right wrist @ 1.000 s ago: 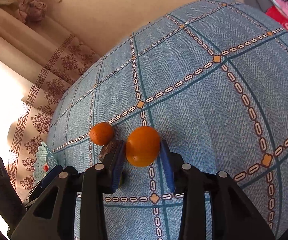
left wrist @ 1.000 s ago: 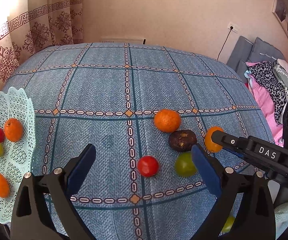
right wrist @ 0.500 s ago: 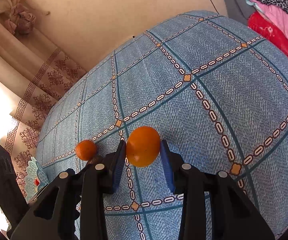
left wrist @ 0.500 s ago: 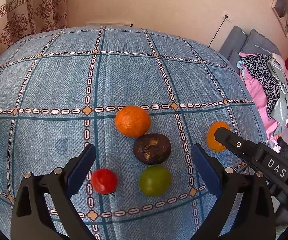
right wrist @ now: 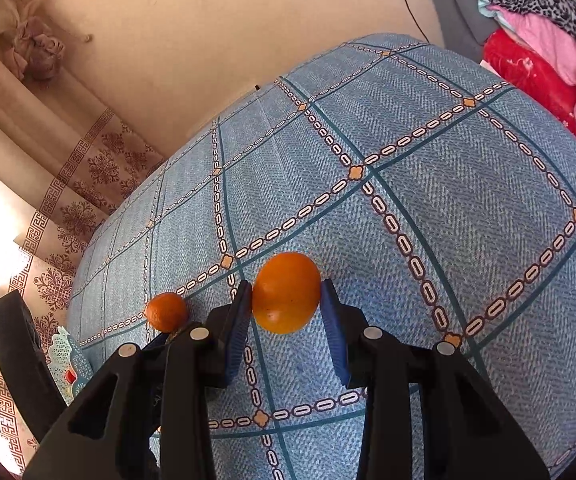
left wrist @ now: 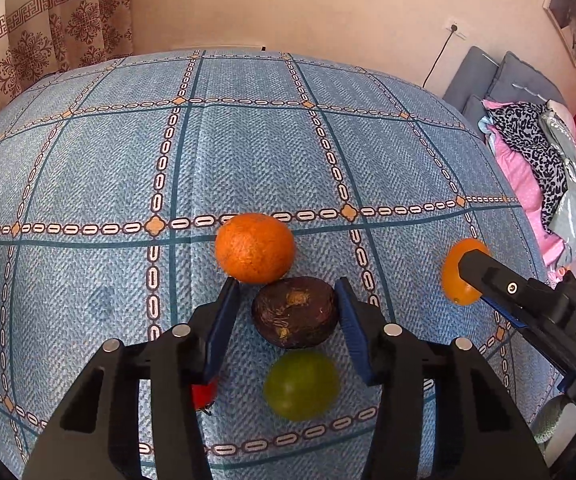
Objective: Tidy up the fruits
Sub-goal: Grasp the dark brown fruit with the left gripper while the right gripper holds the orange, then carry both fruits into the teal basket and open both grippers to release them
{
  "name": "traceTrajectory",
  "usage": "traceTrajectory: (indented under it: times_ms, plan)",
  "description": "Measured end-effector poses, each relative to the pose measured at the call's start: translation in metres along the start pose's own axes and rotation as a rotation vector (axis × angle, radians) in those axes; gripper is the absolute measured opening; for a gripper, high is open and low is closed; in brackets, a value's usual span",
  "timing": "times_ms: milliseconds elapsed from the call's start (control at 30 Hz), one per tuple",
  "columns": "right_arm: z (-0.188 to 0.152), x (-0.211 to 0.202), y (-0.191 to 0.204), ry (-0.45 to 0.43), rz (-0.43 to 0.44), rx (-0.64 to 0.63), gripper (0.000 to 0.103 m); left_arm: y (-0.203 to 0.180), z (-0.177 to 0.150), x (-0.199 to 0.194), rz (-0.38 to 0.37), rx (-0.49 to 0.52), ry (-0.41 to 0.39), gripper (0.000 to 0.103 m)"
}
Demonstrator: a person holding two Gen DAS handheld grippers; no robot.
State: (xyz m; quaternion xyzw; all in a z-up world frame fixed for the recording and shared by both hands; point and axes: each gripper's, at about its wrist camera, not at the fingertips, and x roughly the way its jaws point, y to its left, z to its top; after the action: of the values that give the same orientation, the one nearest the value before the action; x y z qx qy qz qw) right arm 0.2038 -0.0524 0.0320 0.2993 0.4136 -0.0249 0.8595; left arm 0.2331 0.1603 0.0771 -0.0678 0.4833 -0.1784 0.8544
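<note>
between the left tool [left wrist: 288, 308] pads, a wrinkled dark round fruit [left wrist: 293, 312].

L gripper [left wrist: 288, 312] part-open; R gripper [right wrist: 286, 300] clamped.

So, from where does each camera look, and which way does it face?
Left wrist: on the left gripper, facing forward and down at the dark brown wrinkled fruit between its fingers.
Right wrist: on the right gripper, facing across the blue patterned tablecloth; it grips a smooth orange fruit.
Shared: that fruit and the rough-skinned orange mandarin.
</note>
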Motion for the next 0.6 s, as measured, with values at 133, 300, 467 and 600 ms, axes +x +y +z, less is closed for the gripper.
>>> traceTrajectory:
  times_ms: [133, 300, 467, 600]
  plan:
    - [-0.002, -0.001, 0.005, -0.009, 0.007, -0.008, 0.036, 0.0, -0.003, -0.006, -0.001, -0.001, -0.014, 0.043]
    - [-0.003, -0.002, 0.008, -0.014, 0.021, -0.018, 0.036, 0.003, -0.009, -0.023, -0.001, 0.004, -0.053, 0.043]
    - [-0.005, -0.005, 0.014, -0.02, 0.057, -0.04, 0.036, 0.007, -0.01, -0.045, -0.011, -0.007, -0.098, 0.043]
    - [-0.006, -0.007, 0.017, -0.025, 0.088, -0.048, 0.036, 0.016, -0.011, -0.06, -0.015, -0.029, -0.126, 0.043]
